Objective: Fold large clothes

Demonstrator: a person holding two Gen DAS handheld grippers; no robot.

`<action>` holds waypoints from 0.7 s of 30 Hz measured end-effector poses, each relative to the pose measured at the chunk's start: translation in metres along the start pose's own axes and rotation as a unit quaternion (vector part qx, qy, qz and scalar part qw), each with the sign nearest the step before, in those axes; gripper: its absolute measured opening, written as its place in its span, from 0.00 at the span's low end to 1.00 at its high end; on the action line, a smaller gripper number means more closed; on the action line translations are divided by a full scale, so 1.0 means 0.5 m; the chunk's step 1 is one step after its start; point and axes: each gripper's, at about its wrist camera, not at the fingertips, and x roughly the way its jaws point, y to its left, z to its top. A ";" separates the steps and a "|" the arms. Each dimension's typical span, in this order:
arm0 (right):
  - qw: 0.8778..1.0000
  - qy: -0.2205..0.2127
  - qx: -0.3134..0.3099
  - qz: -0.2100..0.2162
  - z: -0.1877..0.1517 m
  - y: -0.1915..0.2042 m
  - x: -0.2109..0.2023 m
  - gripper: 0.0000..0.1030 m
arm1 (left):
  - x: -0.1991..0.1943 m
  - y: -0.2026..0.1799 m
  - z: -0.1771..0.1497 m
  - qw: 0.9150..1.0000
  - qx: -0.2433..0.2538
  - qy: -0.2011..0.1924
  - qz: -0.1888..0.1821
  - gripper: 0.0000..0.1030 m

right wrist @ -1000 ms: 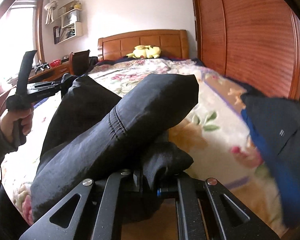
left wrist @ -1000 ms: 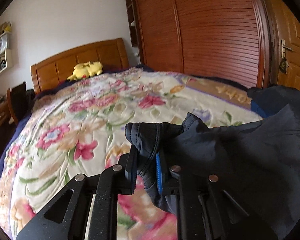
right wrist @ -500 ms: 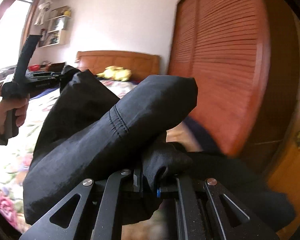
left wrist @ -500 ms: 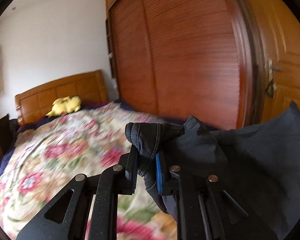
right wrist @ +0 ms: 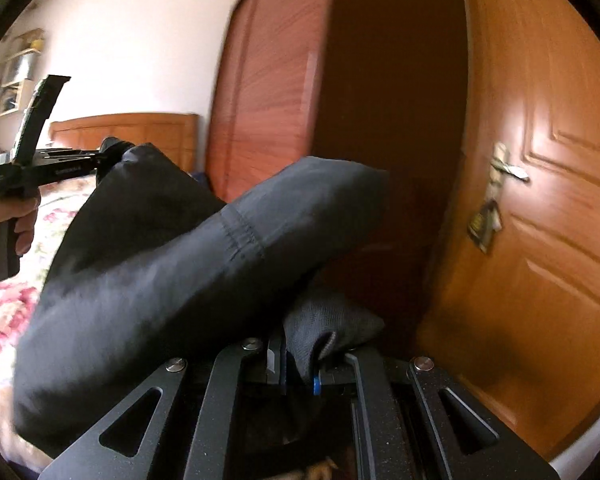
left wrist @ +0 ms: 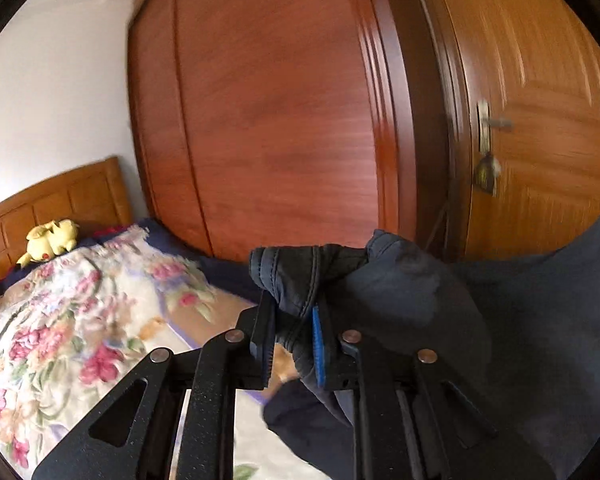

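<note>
L gripper [left wrist: 292, 334]: jaws pinching a bunched, stitched edge of the dark garment [left wrist: 532, 320], fabric wedged between the black pad and the blue-faced pad. R gripper [right wrist: 298, 364]: jaws pressed nearly together on another bunched corner of the same garment; the pads are mostly buried under cloth, only a sliver of blue shows.

Garment is matte, thin, woven-looking, with a double seam line across the puffed fold in the right wrist view. It hangs in the air between the two grippers, above the bed [left wrist: 60, 340], not lying on it. Lower part is cut off by the gripper bodies in both views, so the overall shape (jacket? trousers?) is hard to tell.

Hand [right wrist: 10, 228] on the L gripper's handle is visible at the frame edge, arm cut off.

Bed: floral quilt, soft pile, pink/green on cream, blurred. Yellow plush toy [left wrist: 52, 238] sits at the head of the bed against the wooden headboard [left wrist: 60, 196]. Beyond the bed's far side: red-brown ribbed wardrobe [left wrist: 280, 120], smeared. Next to it, away from the bed, an orange panelled door [right wrist: 540, 200] w/ metal lever handle; sth hangs below the handle, too blurred to ID.
</note>
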 end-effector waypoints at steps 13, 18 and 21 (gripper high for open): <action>0.997 0.040 0.048 -0.037 -0.041 0.006 0.044 0.35 | -0.001 0.044 -0.089 0.998 -0.006 0.060 -0.033 0.53; 0.994 -0.010 0.042 -0.100 0.015 0.014 -0.038 0.64 | -0.076 0.044 -0.120 0.997 -0.008 0.041 -0.062 0.82; 0.997 -0.024 0.029 -0.075 0.050 0.050 -0.075 0.64 | -0.111 0.041 -0.139 0.995 -0.009 0.047 -0.082 0.85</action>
